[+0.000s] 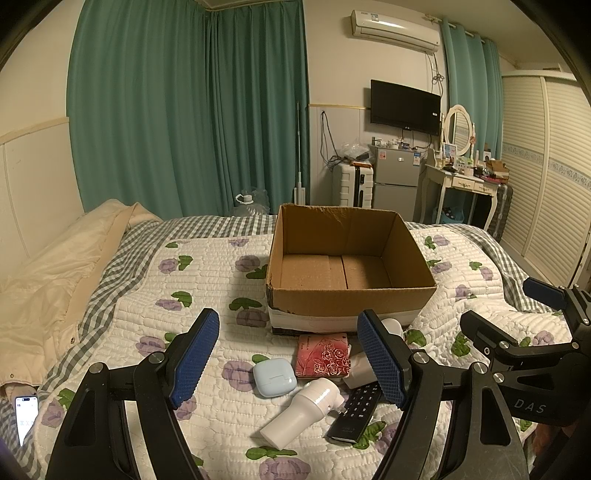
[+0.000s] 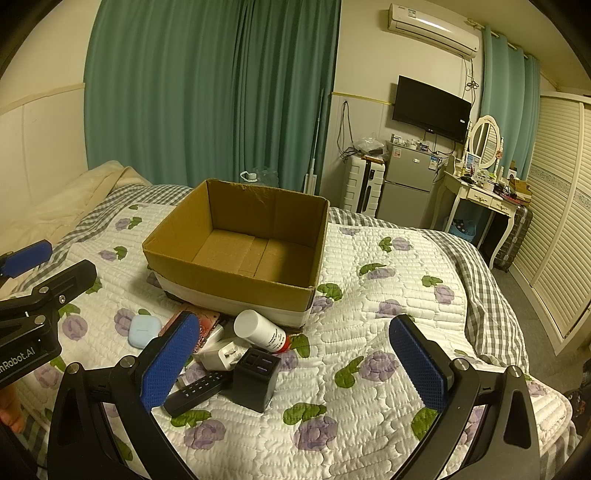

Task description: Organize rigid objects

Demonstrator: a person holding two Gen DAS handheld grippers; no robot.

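**Bedroom sorting setup, box on the bed and a pile of small stuff**

Bedroom scene with teal curtains [image 1: 184, 110], a wall TV [image 1: 405, 107] and an air conditioner [image 1: 396, 29] up high. Everything happens on a bed with a white quilt [image 2: 369, 369] printed with purple flowers.

Open cardboard box [image 1: 347, 299] sits in the middle of the quilt with nothing inside it. All the loose items are bunched just in front of its near wall:

- light blue earbud case [image 1: 274, 376], leftmost of the bunch
- pink rose-pattern case [image 1: 323, 356], right beside the earbud case and touching the box's front edge
- white cylinder gadget [image 1: 299, 410] lying on its side, nearest the left camera
- black remote [image 1: 356, 413] lying flat next to that
- white pill bottle [image 2: 260, 330] on its side against the box front, red cap end pointing away from the box
- white plug adapter [image 2: 221, 354] wedged between the bottle and the remote
- black cube charger [image 2: 256, 378] just beside the adapter, standing on the quilt

Left gripper [image 1: 291, 362] has its blue pads spread wide with nothing between them, hovering above the pile. Right gripper [image 2: 295, 365] is the same, jaws wide apart and holding nothing, over the cube charger and the bare quilt to its right. Each gripper shows up at the edge of the other's view.

Also a phone [image 1: 26, 417] lies at the bed's left edge, screen lit
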